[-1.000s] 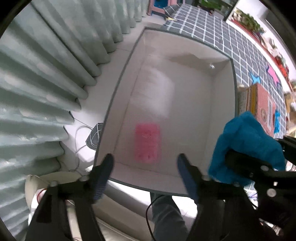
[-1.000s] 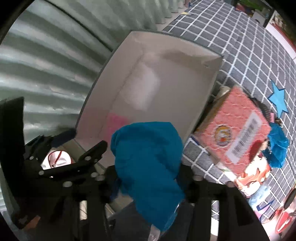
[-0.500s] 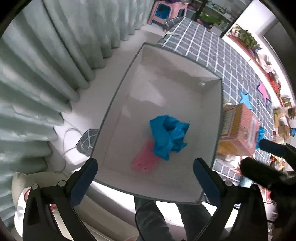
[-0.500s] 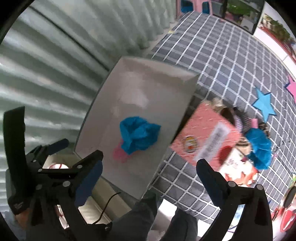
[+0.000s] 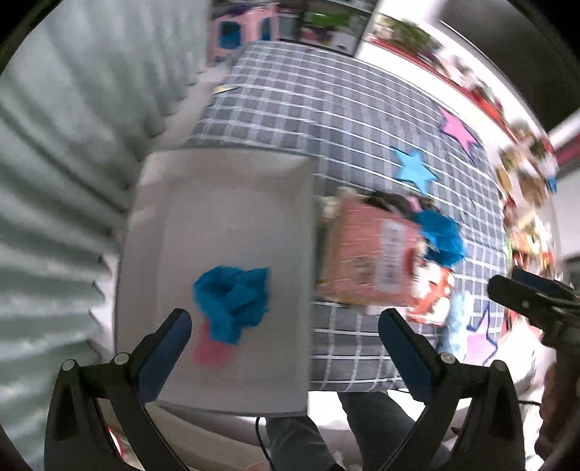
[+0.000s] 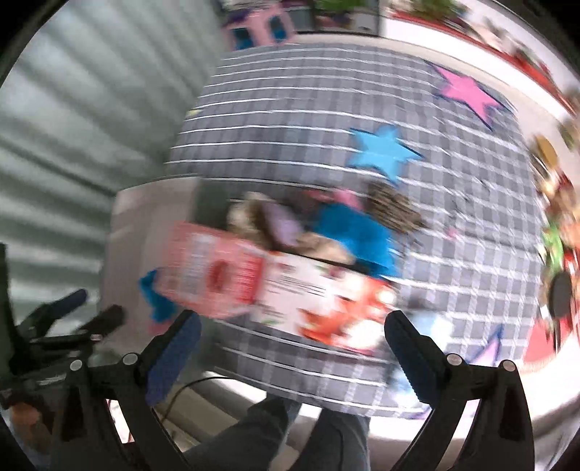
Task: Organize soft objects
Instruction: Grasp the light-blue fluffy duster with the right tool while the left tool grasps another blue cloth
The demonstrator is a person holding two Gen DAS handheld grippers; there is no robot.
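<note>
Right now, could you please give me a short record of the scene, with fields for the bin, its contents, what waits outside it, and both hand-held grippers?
bin: white bin on the floor beside the checked mat
contents: crumpled blue cloth lying partly over a pink item
outside: red carton holding another blue cloth
left hand-held gripper: open, empty
right hand-held gripper: open, empty, over the carton

A home playroom: pleated curtains (image 5: 61, 174), a checked star-patterned play mat (image 5: 326, 119) and a pink stool (image 5: 241, 30).

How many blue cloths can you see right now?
2: one blue cloth inside the white bin, another blue cloth in the pink carton. More may be hidden.
</note>
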